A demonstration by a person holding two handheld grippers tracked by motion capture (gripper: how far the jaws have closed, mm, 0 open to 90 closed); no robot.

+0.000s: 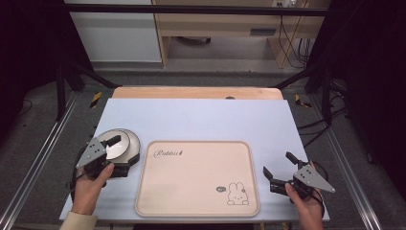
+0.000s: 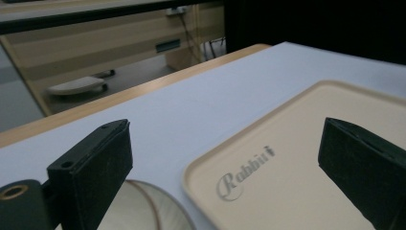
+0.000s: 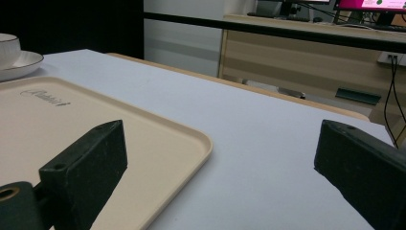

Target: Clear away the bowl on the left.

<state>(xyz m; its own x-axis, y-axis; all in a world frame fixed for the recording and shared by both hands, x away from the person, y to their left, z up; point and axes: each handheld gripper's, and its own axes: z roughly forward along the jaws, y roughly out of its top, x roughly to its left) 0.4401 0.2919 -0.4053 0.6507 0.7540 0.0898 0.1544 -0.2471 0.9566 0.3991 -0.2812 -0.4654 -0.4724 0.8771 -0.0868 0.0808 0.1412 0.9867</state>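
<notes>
From the high view I see the table (image 1: 201,120), pale blue-white on top with a wooden strip along its far edge, and on it the tray (image 1: 196,191), beige, rounded corners, lying flat near my side, a script word at its near-left corner and a rabbit (image 1: 238,193) drawn at its right front. The plate (image 1: 130,139) sits just left of the tray, close to the tray's left rim; whether they touch I cannot tell. The left gripper (image 1: 115,142) is over the plate, hand (image 1: 91,184) under its grey plate, forearm coming up from the bottom left. The right gripper (image 1: 280,167) rests off the tray's right edge over bare table, jaws aimed up and left, hand (image 1: 306,203) gripping from below. The left gripper view gives what the high view hides: the jaws stand wide apart, nothing between them, with the plate's ribbed rim (image 2: 158,211) low beneath the near jaw and the tray's script corner (image 2: 244,177) straight ahead. The right gripper view looks along the tray's edge (image 3: 182,139), jaws likewise spread wide and holding nothing, and far off at the left it shows a cup (image 3: 8,50) standing on the plate (image 3: 26,62), which the high view leaves hidden under the left gripper.
</notes>
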